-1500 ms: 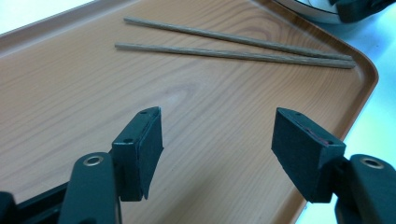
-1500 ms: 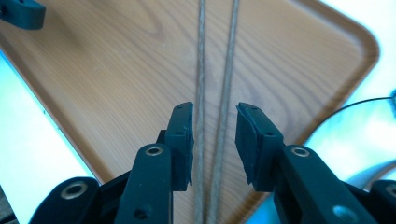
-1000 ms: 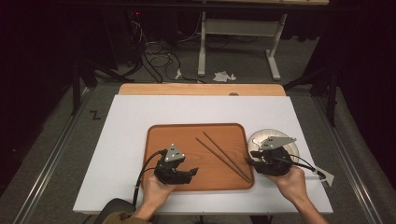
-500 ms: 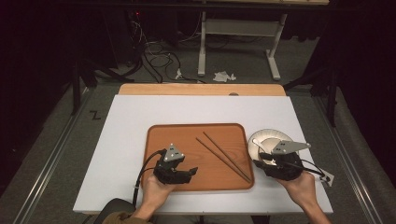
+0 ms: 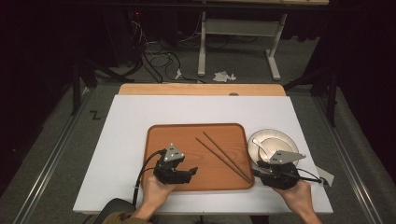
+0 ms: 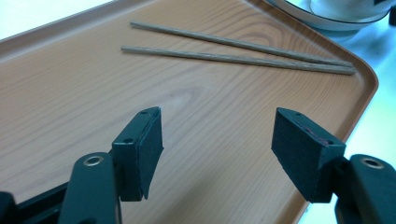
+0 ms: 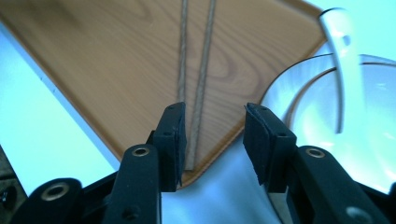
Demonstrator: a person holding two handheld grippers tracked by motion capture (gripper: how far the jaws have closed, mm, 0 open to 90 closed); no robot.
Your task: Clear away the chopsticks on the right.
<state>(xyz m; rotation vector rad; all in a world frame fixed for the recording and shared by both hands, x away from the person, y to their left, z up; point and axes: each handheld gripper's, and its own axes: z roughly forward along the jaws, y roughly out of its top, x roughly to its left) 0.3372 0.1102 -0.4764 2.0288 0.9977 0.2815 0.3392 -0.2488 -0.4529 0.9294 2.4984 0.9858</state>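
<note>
A pair of wooden chopsticks [image 5: 223, 156] lies diagonally on the brown wood-grain tray [image 5: 163, 140]. My left gripper [image 5: 190, 171] rests over the tray's near left part, pointing right. In the left gripper view it [image 6: 219, 135] is open with bare tray [image 6: 93, 93] between the jaws and the chopsticks [image 6: 233, 49] well ahead. My right gripper [image 5: 256, 171] sits at the tray's near right corner, pointing left. In the right gripper view it [image 7: 212, 126] is open, and the chopsticks' near ends [image 7: 201, 70] reach just in front of its left jaw.
A white plate [image 5: 286, 136] holding a bowl [image 5: 275, 143] and a white spoon [image 5: 261, 148] stands right of the tray, close behind my right gripper; the spoon [image 7: 341, 56] leans over the rim. White tabletop [image 5: 130, 121] surrounds the tray. A paper scrap [image 5: 324, 176] lies at the far right.
My right gripper has drawn back from over the plate toward the table's near edge, now low at the tray's corner. The left gripper has stayed put.
</note>
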